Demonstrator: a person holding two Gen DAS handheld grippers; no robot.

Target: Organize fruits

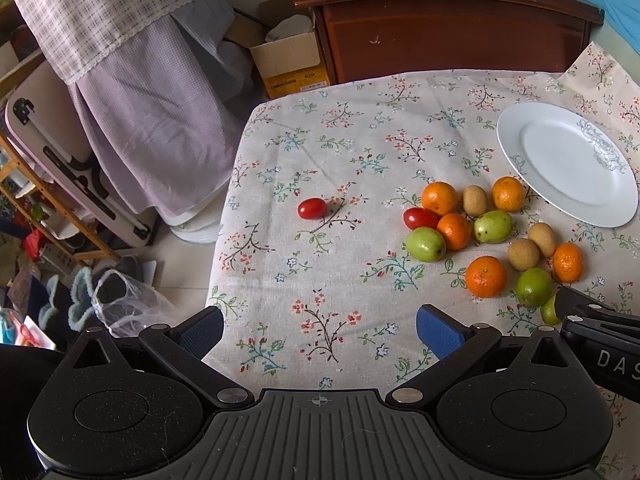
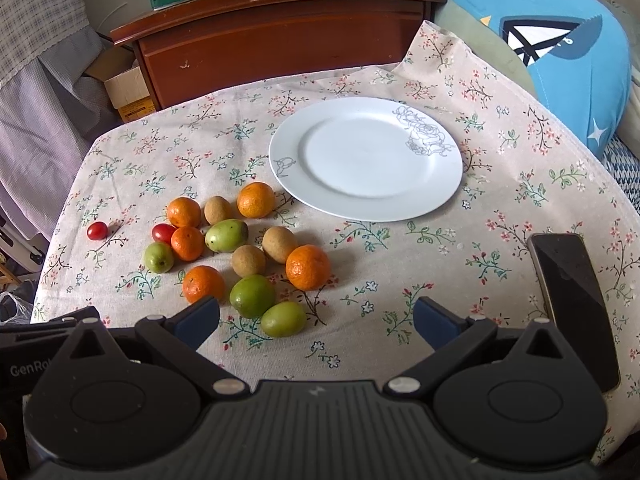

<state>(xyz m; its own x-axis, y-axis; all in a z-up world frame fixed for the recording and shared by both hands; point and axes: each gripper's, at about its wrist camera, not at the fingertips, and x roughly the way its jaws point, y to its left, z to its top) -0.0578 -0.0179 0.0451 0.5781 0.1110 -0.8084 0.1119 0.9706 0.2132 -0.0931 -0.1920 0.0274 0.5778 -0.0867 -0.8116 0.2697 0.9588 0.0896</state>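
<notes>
Table under a matte floral tablecloth [image 2: 400, 280]. Glossy white round plate [image 2: 366, 160] with a grey rose print sits toward the far edge, nothing on it. Fruit cluster lies just beside the plate's near-left rim: five dimpled oranges [image 2: 307, 267], four smooth green fruits [image 2: 252, 295], three dull brown ovals [image 2: 279, 243], one cherry tomato [image 2: 162, 232] touching an orange. A second cherry tomato [image 1: 312, 208] lies apart, toward the left edge. Dark phone [image 2: 576, 304] lies flat near the right edge. Left gripper [image 1: 320, 334] and right gripper [image 2: 316, 322] both spread wide, blue ribbed pads, holding nothing, over the near edge. Wooden cabinet [image 2: 280, 40] behind the table.
</notes>
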